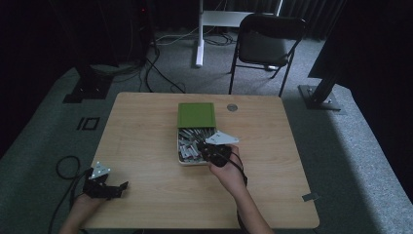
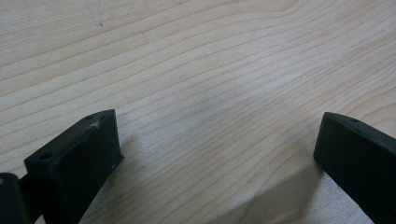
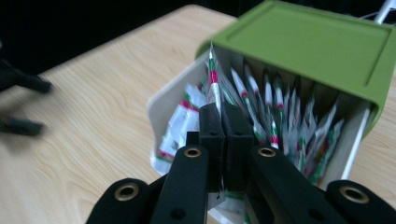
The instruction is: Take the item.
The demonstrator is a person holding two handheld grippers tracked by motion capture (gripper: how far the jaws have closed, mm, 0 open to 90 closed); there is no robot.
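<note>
Right gripper (image 3: 219, 109): jaws pinched on 1 packet (image 3: 214, 81), over the box.
Left gripper (image 2: 217, 154): jaws wide apart, nothing between, over bare table (image 2: 196, 60) at its near left corner.
Box (image 1: 181, 161): mid-table, full of packets, green lid (image 1: 196, 114) slid back.

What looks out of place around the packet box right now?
Only the green lid: it sits slid back, covering just the far part of the white box. The right gripper pinches one packet; nothing has spilled onto the table.
</note>
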